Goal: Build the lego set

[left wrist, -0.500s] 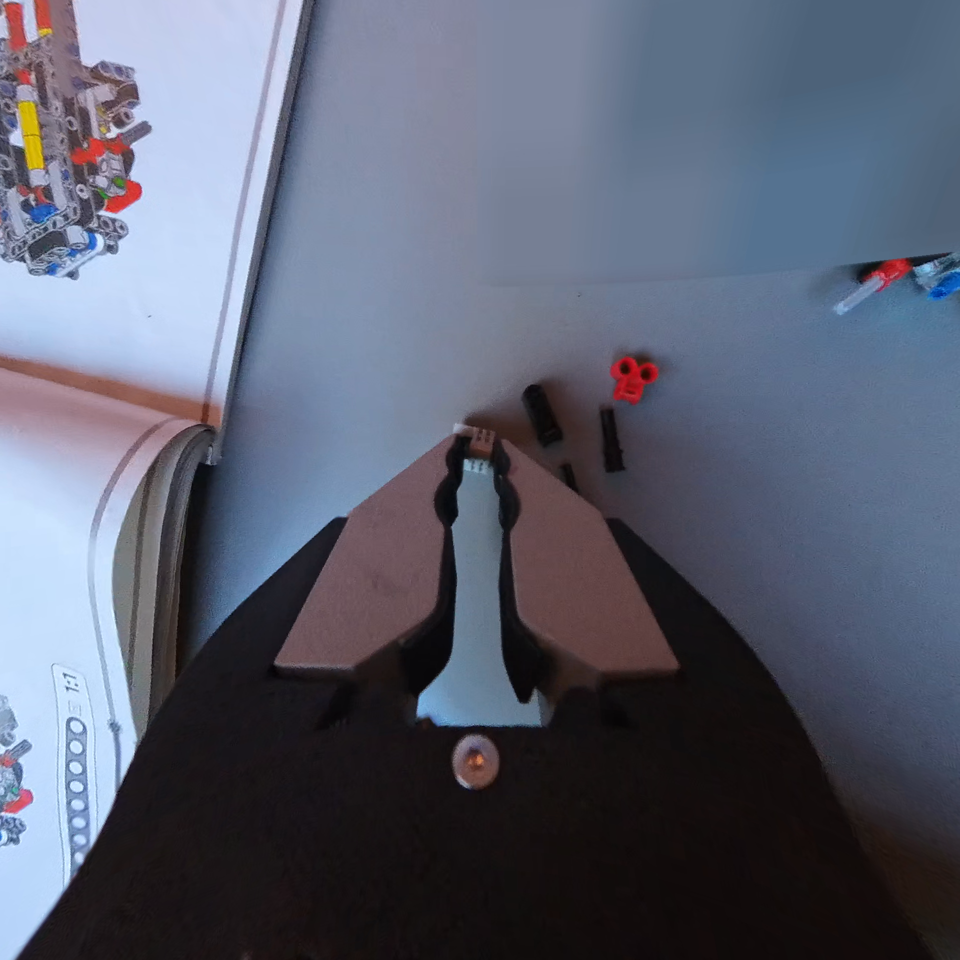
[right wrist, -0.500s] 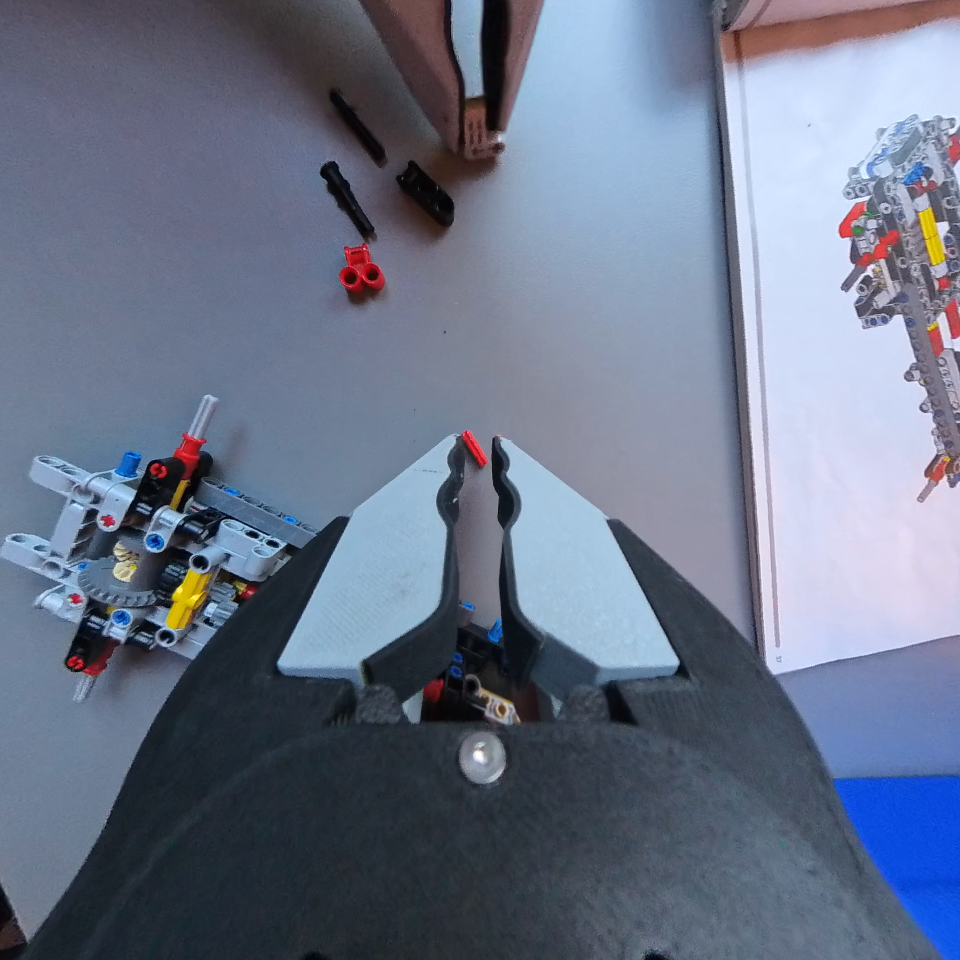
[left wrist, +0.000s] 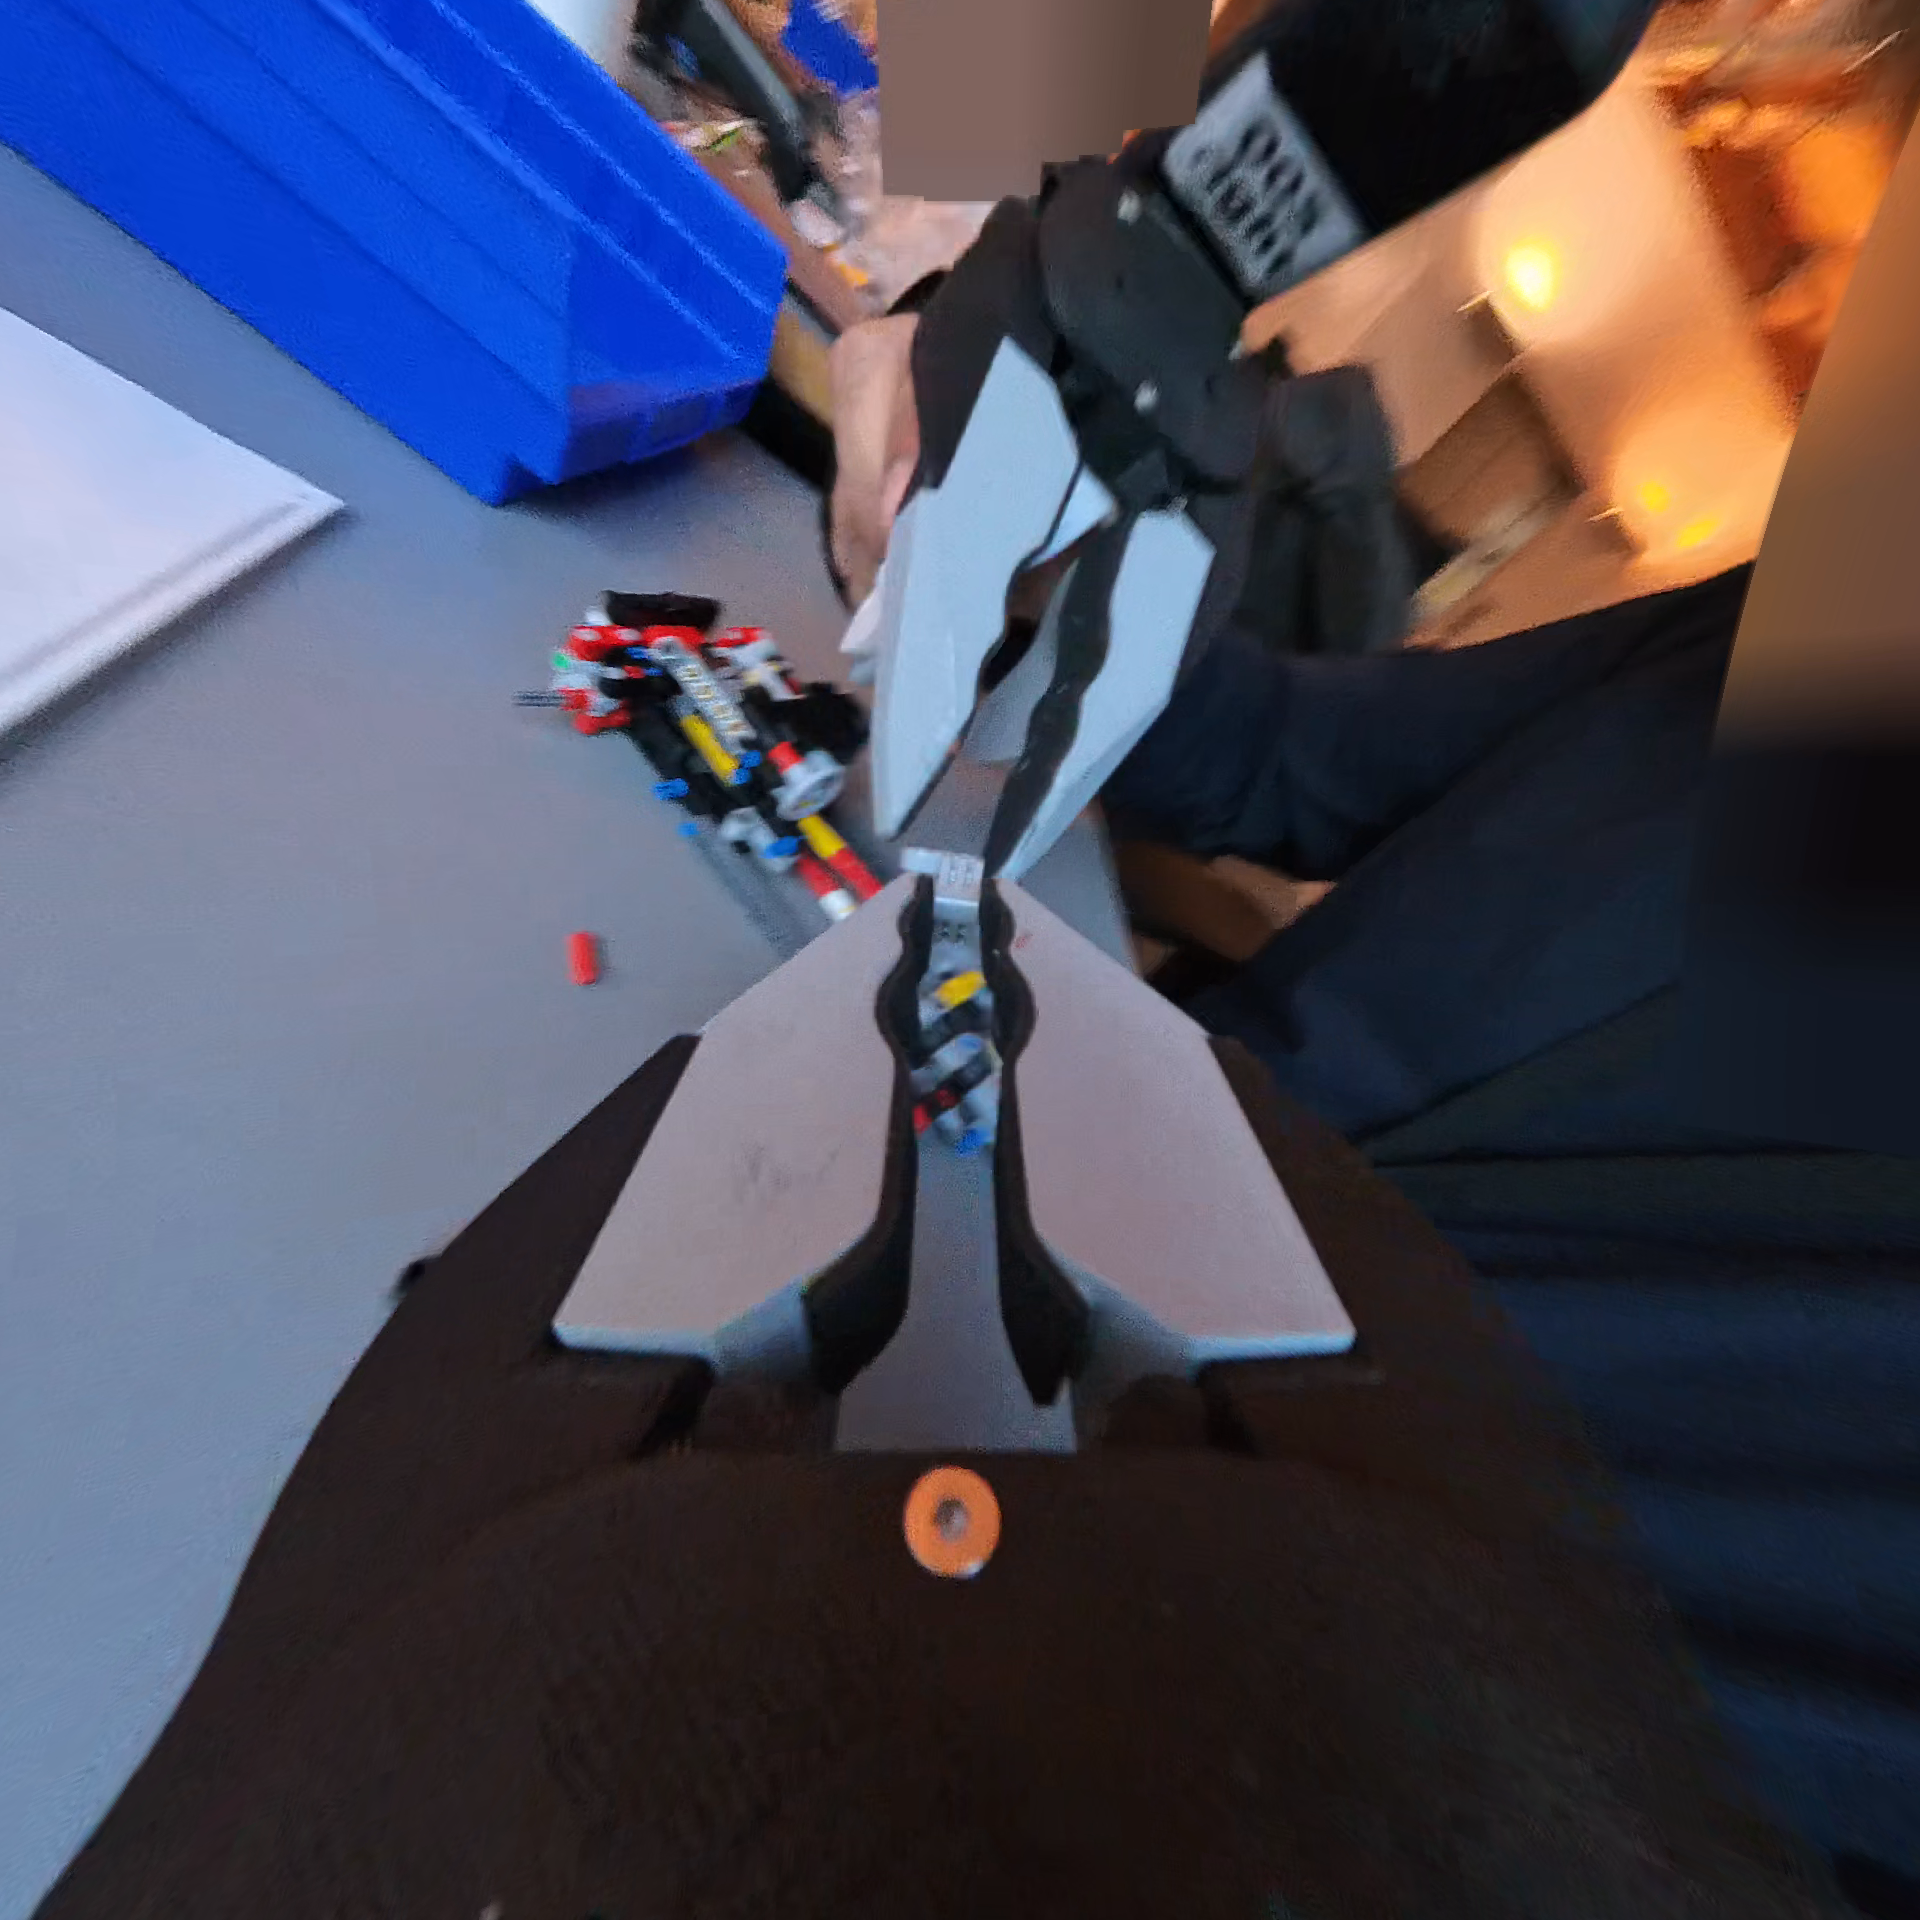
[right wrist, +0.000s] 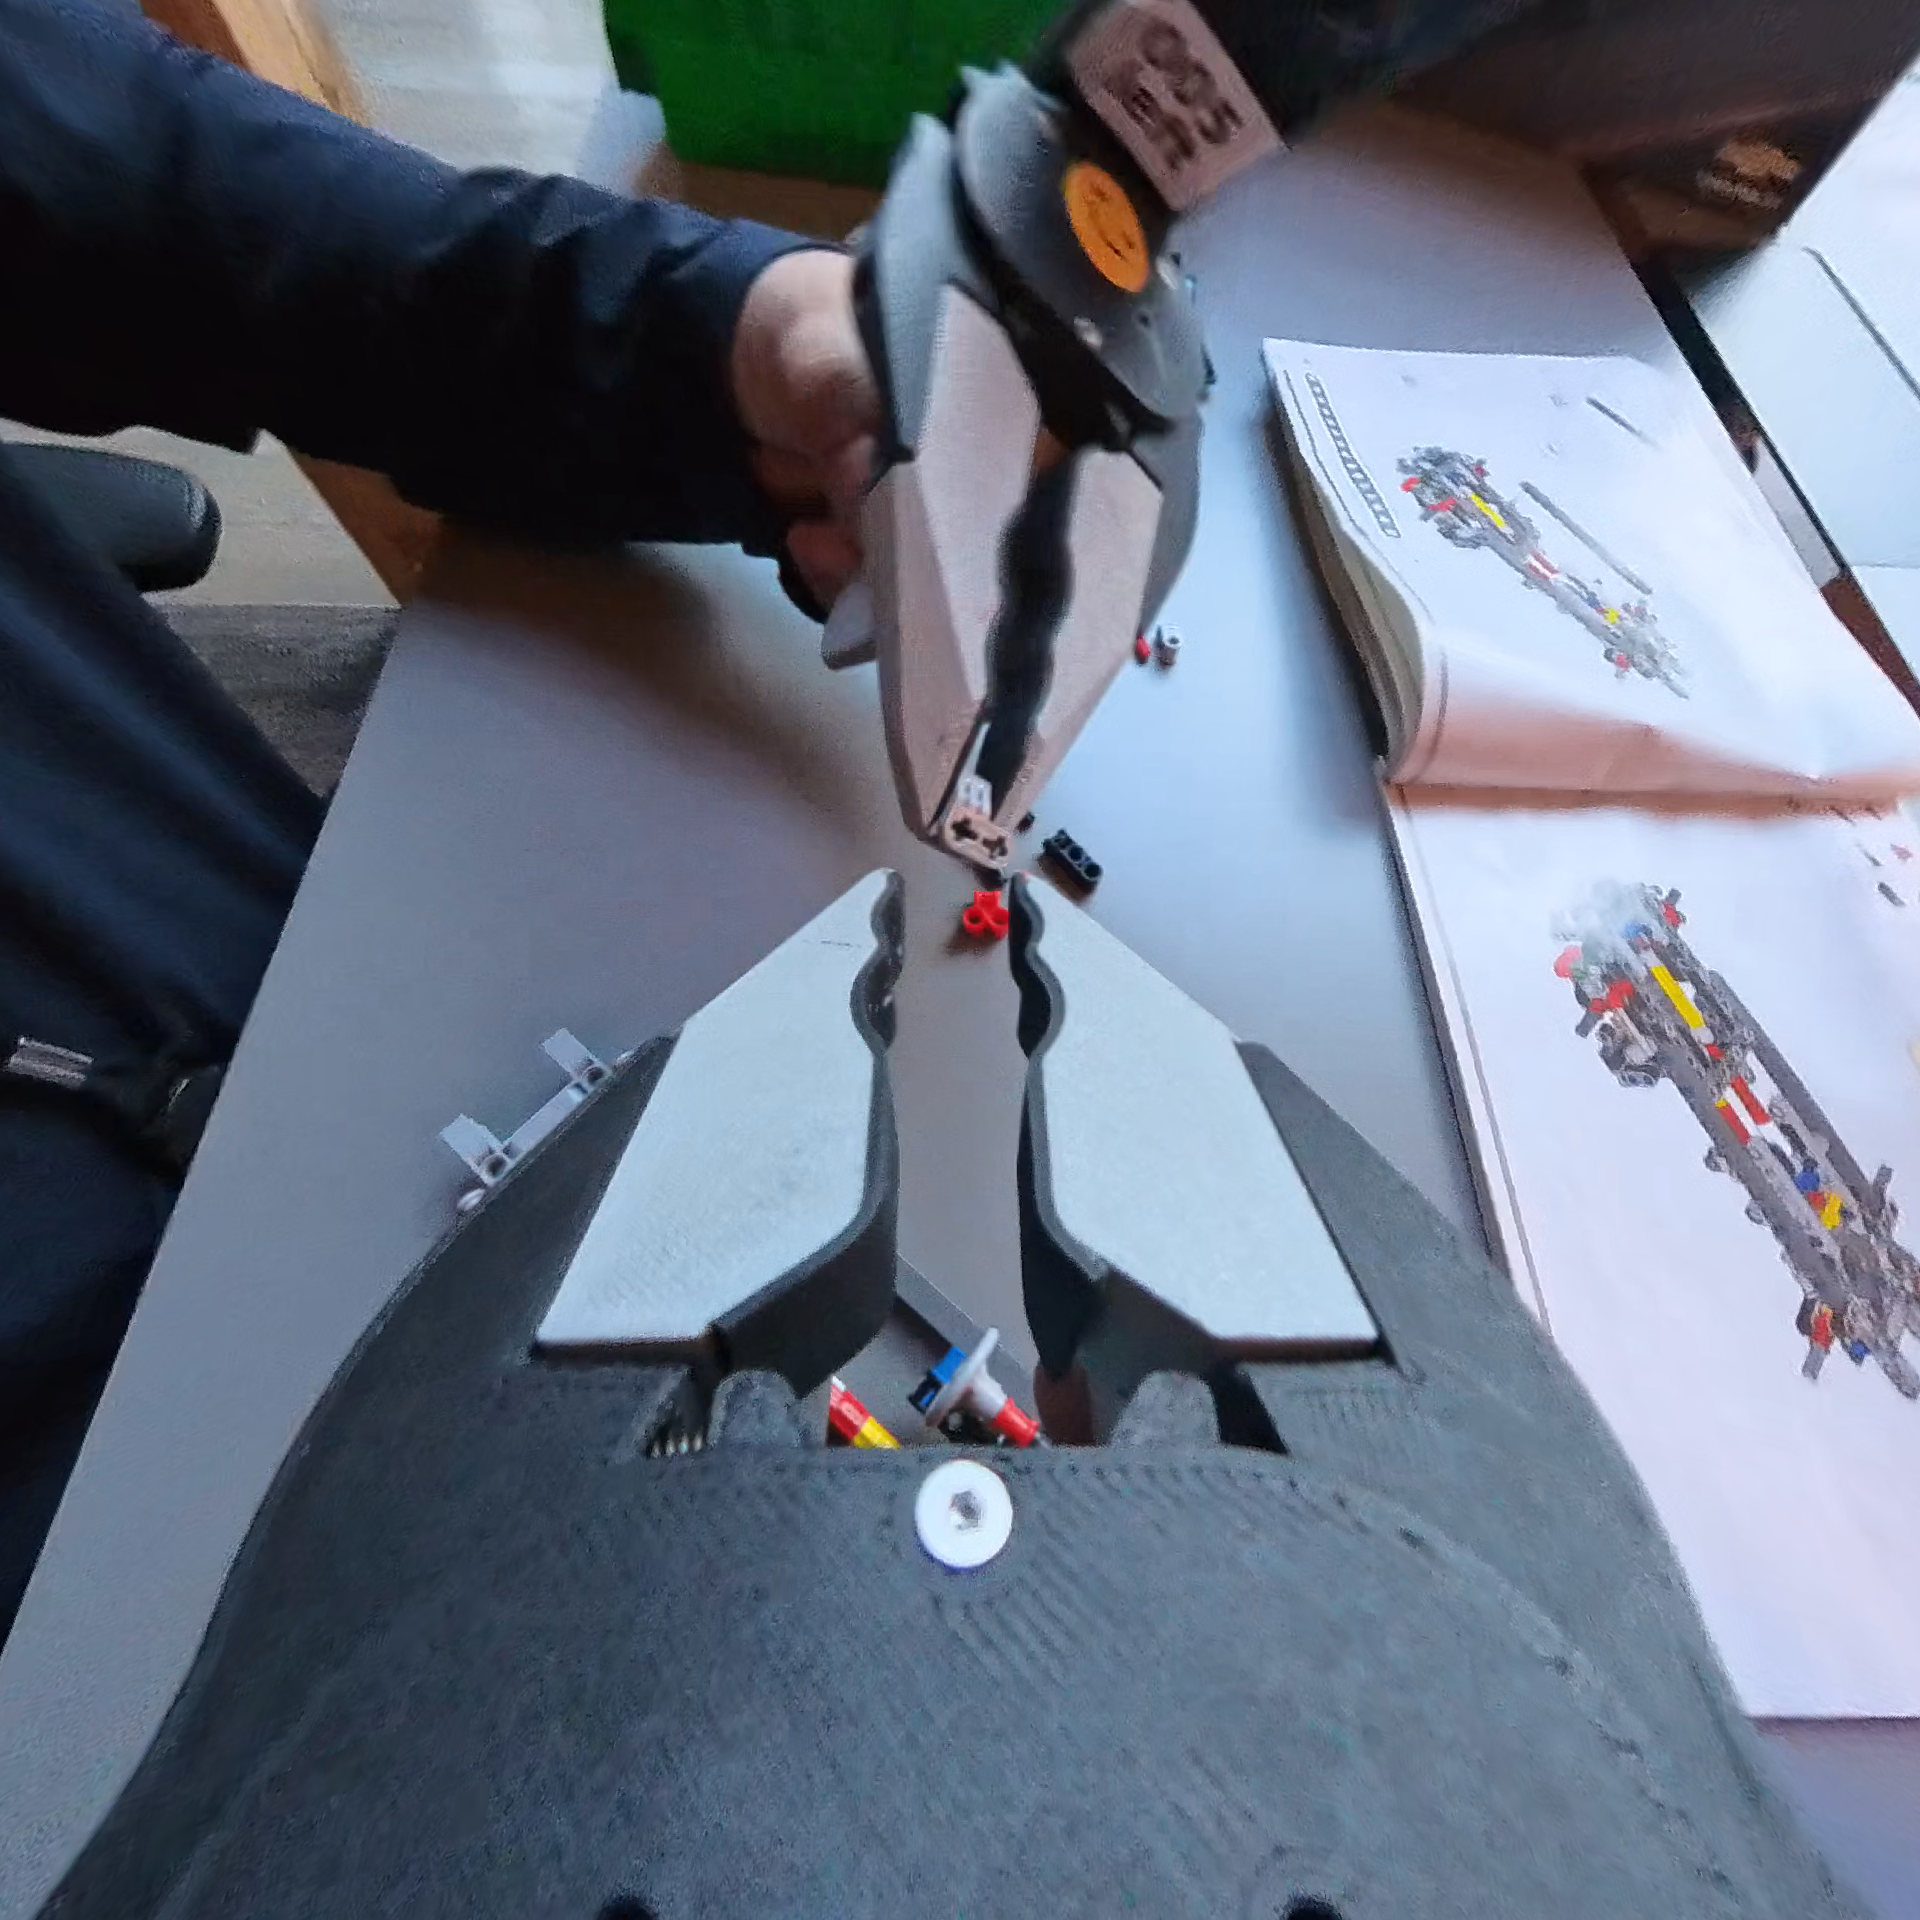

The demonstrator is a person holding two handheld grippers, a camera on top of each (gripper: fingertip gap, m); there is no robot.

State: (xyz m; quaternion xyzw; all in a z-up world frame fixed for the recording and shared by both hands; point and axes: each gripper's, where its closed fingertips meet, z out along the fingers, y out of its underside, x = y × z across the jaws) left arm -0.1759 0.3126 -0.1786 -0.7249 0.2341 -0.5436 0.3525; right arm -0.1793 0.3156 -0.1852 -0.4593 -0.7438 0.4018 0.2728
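In the left wrist view our left gripper (left wrist: 951, 891) is nipped on a small grey connector piece (left wrist: 943, 871), the right gripper (left wrist: 951, 831) poised just above it; we should hold it level. In the right wrist view our right gripper's jaws stand apart and empty over a red connector (right wrist: 985, 914) on the grey table (right wrist: 582, 790), so we would centre before closing.

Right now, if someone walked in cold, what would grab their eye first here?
Two hand-held grippers meeting tip to tip over the grey table: the left hand-held gripper pinches a small light grey brick piece, while the right hand-held gripper stands open and empty above a small red connector. Next, the colourful half-built brick model beside them, and the open instruction booklet on the right.
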